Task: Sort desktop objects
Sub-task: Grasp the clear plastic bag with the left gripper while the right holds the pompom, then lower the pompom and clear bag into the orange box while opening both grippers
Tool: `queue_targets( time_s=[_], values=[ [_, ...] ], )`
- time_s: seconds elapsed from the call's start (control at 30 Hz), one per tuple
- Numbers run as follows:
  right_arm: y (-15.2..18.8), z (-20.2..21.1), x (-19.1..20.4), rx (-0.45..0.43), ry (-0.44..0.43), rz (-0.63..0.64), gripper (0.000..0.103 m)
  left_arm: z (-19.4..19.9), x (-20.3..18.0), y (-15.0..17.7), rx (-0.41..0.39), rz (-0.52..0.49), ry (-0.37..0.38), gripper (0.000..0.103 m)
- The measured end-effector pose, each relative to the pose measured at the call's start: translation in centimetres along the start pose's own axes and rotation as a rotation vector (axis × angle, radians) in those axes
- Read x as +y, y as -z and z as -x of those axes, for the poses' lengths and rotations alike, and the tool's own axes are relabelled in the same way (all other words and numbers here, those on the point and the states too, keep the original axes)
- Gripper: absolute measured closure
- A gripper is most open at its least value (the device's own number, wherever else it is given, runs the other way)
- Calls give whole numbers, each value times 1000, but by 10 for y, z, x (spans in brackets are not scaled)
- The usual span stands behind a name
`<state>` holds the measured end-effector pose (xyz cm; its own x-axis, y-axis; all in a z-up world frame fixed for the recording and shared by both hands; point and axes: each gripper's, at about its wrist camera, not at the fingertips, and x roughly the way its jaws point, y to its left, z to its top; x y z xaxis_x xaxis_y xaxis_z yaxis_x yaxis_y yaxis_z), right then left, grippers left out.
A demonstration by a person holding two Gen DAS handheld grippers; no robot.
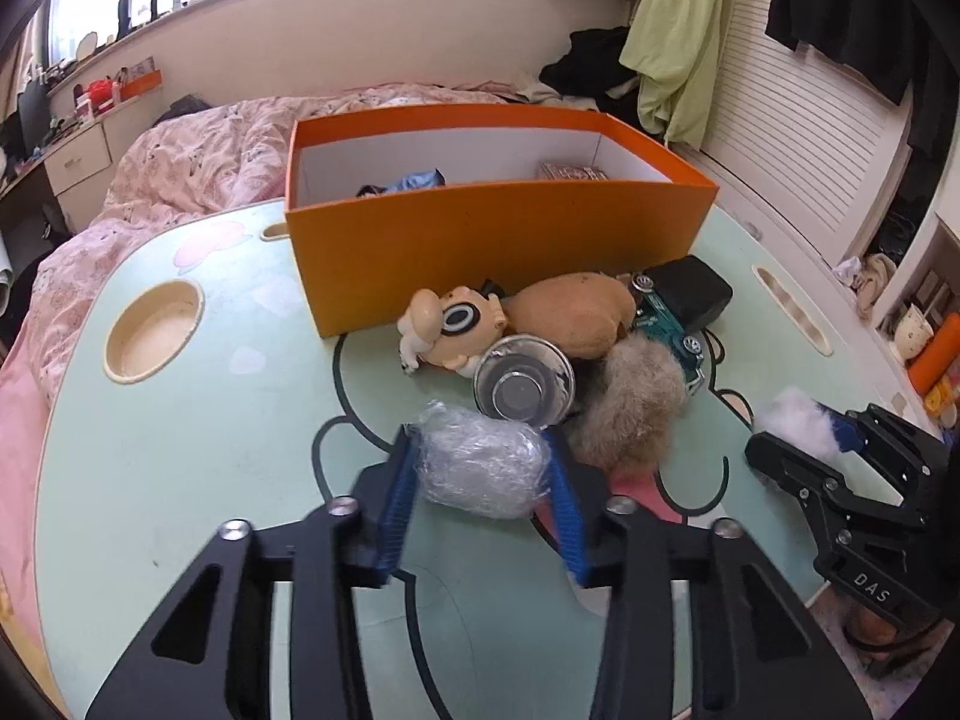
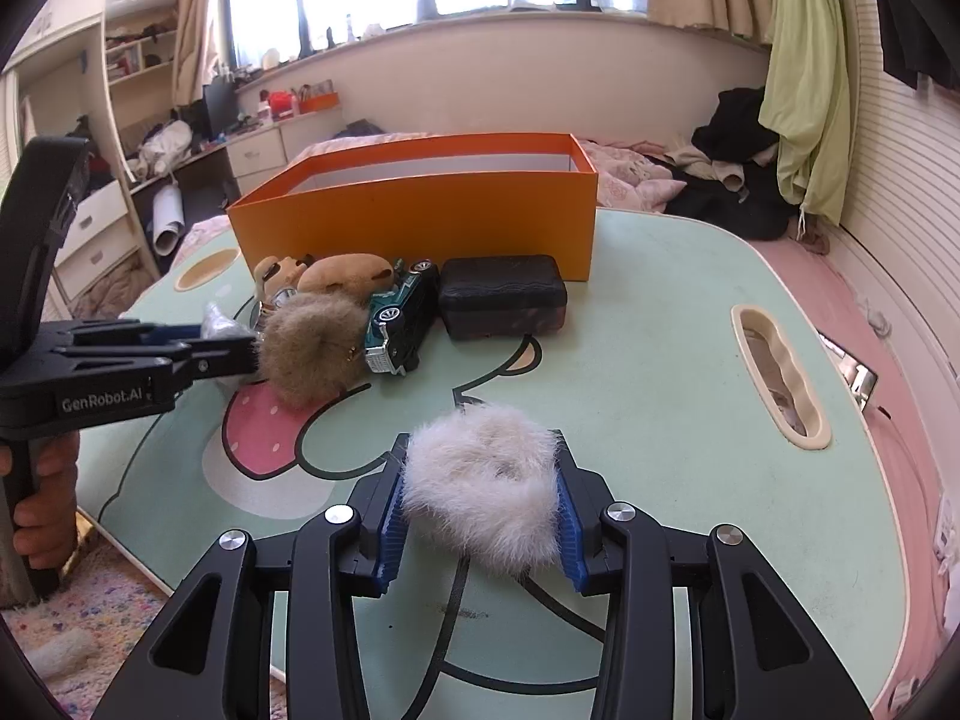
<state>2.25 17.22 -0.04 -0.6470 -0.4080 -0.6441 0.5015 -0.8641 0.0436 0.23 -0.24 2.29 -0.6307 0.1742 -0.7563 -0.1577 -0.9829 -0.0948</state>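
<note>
Desk first: your pale green desk carries the orange box along its far side, and that box looks like the place the sorted things go. You have made only a small start, as far as I can judge: in the left wrist view just a blue bundle and a small patterned packet show inside it, and the rest of its floor is hidden by the near wall. Most of the work is left, because a heap sits on the desk against the box front: a tan plush toy, a black case, a brown fur ring, a cream cartoon figure, a green toy car and a shiny metal dish. You do have two pieces in hand. Your right claw pinches a white fur ring between its blue pads, low over the near middle of the desk and well apart from the box. Your left claw pinches a wrapped clear-film lump, with both pads touching it, just in front of the metal dish. Neither piece has reached the box yet, so I would call the job early, with two carries pending and about six things untouched.
</note>
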Motion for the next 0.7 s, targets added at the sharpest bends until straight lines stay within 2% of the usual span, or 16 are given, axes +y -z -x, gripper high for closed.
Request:
queue_targets(
  time_s=[0.2, 0.33, 0.53, 0.7],
  values=[
    [-1, 1, -1, 2, -8, -8, 64, 32, 1, 11, -82, -5, 41, 68],
    [-14, 6, 3, -10, -16, 21, 65, 58, 6, -2, -150, -3, 31, 68],
    [-73, 13, -3, -56, -120, -32, 65, 73, 6, -46, -219, -28, -7, 68],
    [-132, -14, 2, -54, -101, -2, 64, 48, 8, -96, -196, -12, 33, 68]
  ],
)
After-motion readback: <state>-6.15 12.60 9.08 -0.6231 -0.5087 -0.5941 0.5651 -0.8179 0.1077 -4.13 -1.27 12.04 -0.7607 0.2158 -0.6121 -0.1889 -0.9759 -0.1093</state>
